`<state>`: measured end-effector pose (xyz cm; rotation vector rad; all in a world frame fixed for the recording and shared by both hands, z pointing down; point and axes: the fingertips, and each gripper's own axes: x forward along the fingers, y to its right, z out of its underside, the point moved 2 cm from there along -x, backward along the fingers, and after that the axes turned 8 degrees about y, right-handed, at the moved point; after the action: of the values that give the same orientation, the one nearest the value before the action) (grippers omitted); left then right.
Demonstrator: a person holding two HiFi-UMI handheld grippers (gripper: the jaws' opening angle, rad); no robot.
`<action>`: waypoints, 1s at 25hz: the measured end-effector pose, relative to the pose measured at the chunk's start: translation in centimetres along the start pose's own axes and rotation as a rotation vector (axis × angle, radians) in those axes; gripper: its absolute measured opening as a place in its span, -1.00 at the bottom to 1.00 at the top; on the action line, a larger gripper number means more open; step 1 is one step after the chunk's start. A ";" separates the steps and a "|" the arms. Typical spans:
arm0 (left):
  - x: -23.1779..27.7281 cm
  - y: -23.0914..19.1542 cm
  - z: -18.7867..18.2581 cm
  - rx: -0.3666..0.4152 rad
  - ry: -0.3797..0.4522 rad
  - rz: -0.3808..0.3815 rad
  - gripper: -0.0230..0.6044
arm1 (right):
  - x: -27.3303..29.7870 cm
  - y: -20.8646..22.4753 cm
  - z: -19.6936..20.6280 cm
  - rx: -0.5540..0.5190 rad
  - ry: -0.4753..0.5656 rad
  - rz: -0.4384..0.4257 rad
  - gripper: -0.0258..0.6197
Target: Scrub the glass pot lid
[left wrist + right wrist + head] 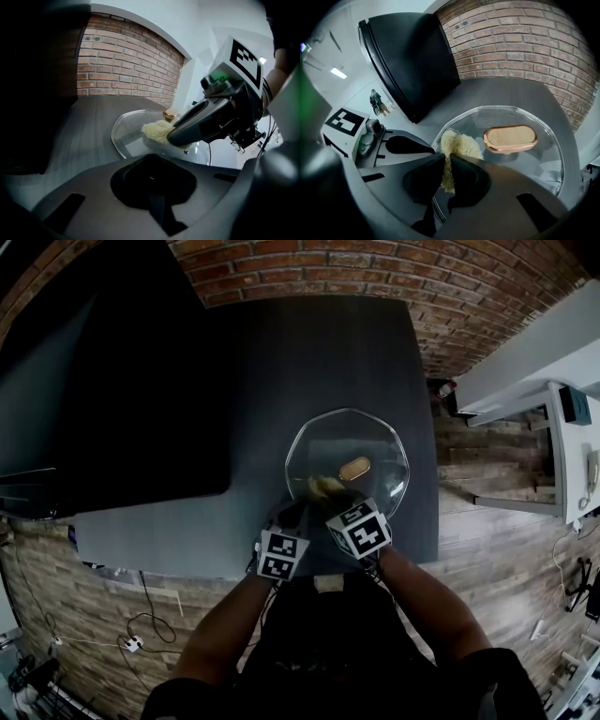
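Observation:
The glass pot lid (380, 442) lies flat on the dark table, its copper-coloured handle (354, 468) in the middle. My right gripper (446, 161) is shut on a pale fibrous scrubber (459, 145) that rests on the glass near the lid (511, 117) rim, left of the handle (510, 138). In the left gripper view the scrubber (157, 131) sits under the right gripper (176, 137) on the lid (129, 136). My left gripper (151, 161) is shut, tips at the lid's near rim, with nothing seen between them. Both grippers (298, 512) (330, 493) sit side by side at the lid's near edge.
A large black flat panel (112, 399) covers the table's left part. The table's (169, 540) front edge runs just under my hands. Brick surfaces surround the table. A white desk (572, 427) stands at the right, and cables (131, 643) lie on the floor below left.

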<state>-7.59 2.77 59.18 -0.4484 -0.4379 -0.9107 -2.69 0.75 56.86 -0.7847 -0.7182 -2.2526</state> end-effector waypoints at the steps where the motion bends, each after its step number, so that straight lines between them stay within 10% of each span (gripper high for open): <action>1: 0.0 0.0 0.0 0.002 -0.001 -0.003 -0.82 | -0.6 0.5 0.4 -0.004 -0.001 0.003 -0.79; 25: 0.2 0.5 -0.2 -0.018 -0.019 -0.075 -0.82 | -7.5 17.6 0.3 0.130 0.045 0.249 -0.79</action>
<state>-7.06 2.76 59.06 -0.4594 -0.4664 -0.9846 14.56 -7.54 56.74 -0.7165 -0.6971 -1.9743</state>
